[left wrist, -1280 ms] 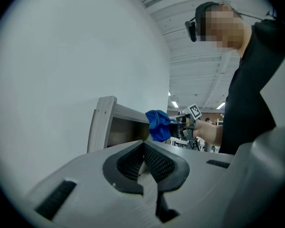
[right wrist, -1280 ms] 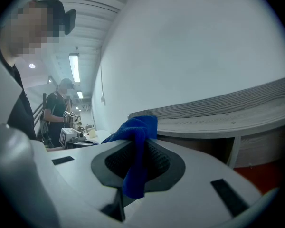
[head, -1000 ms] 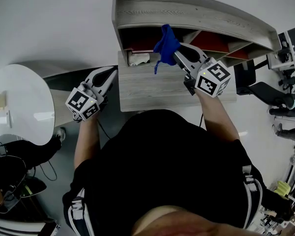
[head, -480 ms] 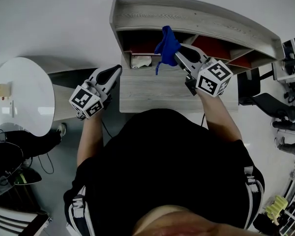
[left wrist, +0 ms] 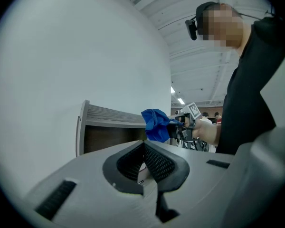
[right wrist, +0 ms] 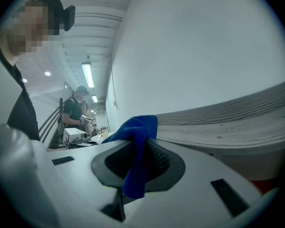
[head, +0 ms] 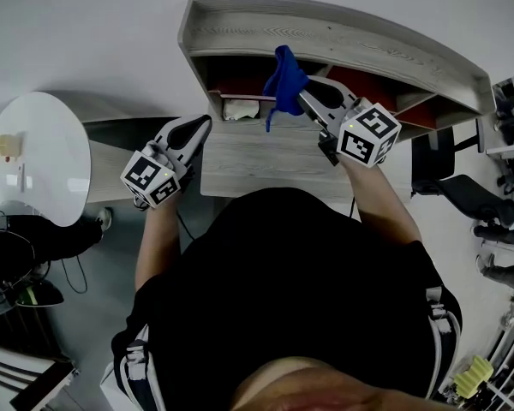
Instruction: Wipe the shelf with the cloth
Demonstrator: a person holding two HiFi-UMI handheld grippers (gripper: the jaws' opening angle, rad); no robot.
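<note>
Right gripper (head: 301,98), jaws clamped on the cloth (head: 284,75), holds it just before the shelf (head: 343,37), whose top board runs crosswise ahead; left gripper (head: 197,125), jaws together and empty, hangs farther from the shelf.

The head view looks steeply down from above the person onto the shelf (head: 325,32). The left gripper view sits low behind the left claw (head: 199,124), facing across to the shelf's end and the right claw (head: 301,99). The right gripper view looks along the shelf's top board from close by. All three share the cloth (head: 284,77).
</note>
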